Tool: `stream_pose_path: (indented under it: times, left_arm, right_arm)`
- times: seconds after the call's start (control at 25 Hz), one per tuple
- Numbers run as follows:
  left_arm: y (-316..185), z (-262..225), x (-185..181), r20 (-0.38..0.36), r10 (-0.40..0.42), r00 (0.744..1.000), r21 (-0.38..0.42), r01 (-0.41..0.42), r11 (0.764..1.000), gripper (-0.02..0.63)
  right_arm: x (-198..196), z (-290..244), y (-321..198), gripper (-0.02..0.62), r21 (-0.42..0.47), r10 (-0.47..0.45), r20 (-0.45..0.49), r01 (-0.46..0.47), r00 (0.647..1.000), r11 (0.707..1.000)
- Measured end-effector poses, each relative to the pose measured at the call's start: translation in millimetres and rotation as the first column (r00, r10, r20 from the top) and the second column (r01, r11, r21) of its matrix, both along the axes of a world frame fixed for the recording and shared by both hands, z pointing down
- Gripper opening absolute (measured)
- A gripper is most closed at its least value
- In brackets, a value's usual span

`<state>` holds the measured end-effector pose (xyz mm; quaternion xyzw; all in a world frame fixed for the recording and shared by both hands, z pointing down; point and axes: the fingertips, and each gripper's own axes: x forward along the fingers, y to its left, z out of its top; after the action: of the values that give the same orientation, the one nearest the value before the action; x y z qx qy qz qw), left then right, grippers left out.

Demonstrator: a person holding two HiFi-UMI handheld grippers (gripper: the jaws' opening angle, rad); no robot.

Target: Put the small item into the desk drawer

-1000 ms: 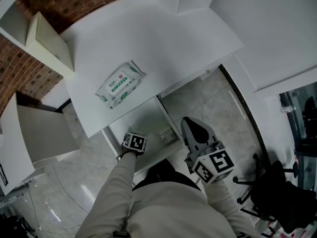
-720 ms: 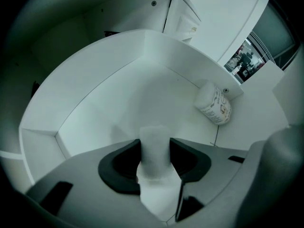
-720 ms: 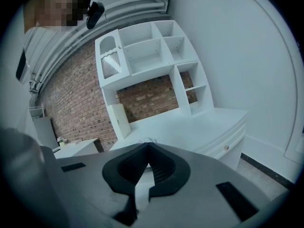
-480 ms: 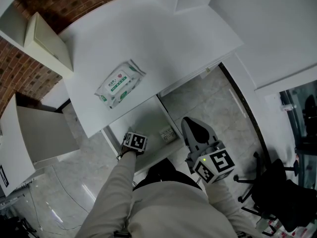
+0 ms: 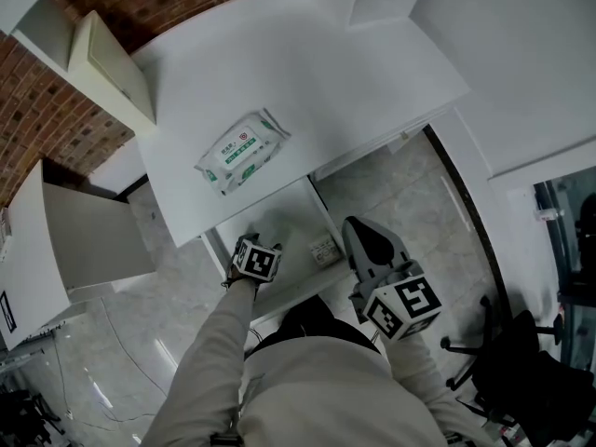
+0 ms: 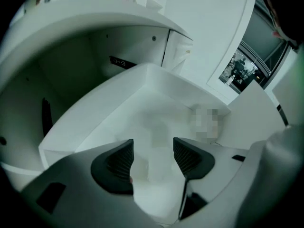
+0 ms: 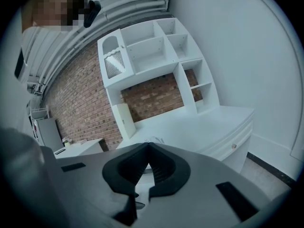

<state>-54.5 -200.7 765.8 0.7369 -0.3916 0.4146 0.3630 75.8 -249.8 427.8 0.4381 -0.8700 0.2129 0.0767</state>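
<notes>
Left gripper jaws are just opening wide over the drawer, nothing btwn, right gripper sitting closed beside it; small item inside prob. light & thin, so pinch its edges.

A white worktop carried a pack of wet wipes near its front edge; below that edge the desk drawer stood pulled out, with a small item lying at its right side; the left gripper, marker cube uppermost, hung over the drawer's near part, its jaws having just been opening, though from above they could not be made out; the right gripper was held apart to the right, over the pale floor; a brick wall ran behind.
</notes>
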Motion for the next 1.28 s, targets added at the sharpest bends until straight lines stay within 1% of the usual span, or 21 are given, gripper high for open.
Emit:
stream_pose_path:
  times: [0.16,0.28,0.48,0.6,0.8,0.92,1.16,1.28]
  left_arm:
    - [-17.3,-34.3,-8.8,0.010,-0.020,1.000,0.116,0.019,0.993,0.259]
    - [-20.5,-60.4,-9.1,-0.027,-0.042,0.999,0.179,0.046,0.983,0.259]
    - [-23.5,-102.9,-13.8,-0.061,-0.050,0.997,0.298,0.066,0.952,0.258]
    - [-27.5,-133.9,-17.6,-0.073,-0.055,0.996,0.377,0.079,0.923,0.258]
    - [-27.0,-186.3,-20.4,-0.117,-0.053,0.992,0.477,0.103,0.873,0.253]
    - [-27.7,-212.1,-28.8,-0.123,-0.065,0.990,0.539,0.121,0.833,0.233]
    - [-25.8,-257.9,-43.5,-0.144,-0.094,0.985,0.626,0.164,0.762,0.189]
    - [-24.3,-275.2,-49.8,-0.157,-0.104,0.982,0.657,0.182,0.732,0.163]
  right_arm:
    - [-7.2,-4.2,2.2,0.028,0.008,-0.014,0.020,0.014,1.000,1.000]
    - [-9.7,-7.5,4.9,0.028,0.017,-0.018,0.027,0.017,0.999,1.000]
    - [-13.5,-14.7,7.7,0.028,0.039,-0.024,0.030,0.023,0.999,0.999]
    - [-15.6,-19.3,9.3,0.028,0.051,-0.030,0.031,0.028,0.999,0.998]
    - [-22.2,-27.2,12.4,0.028,0.074,-0.043,0.029,0.041,0.999,0.996]
    - [-24.9,-31.5,15.4,0.028,0.087,-0.051,0.028,0.049,0.998,0.995]
    - [-29.7,-40.2,23.8,0.028,0.112,-0.060,0.030,0.056,0.998,0.992]
    - [-32.0,-43.7,26.8,0.027,0.122,-0.064,0.030,0.060,0.997,0.991]
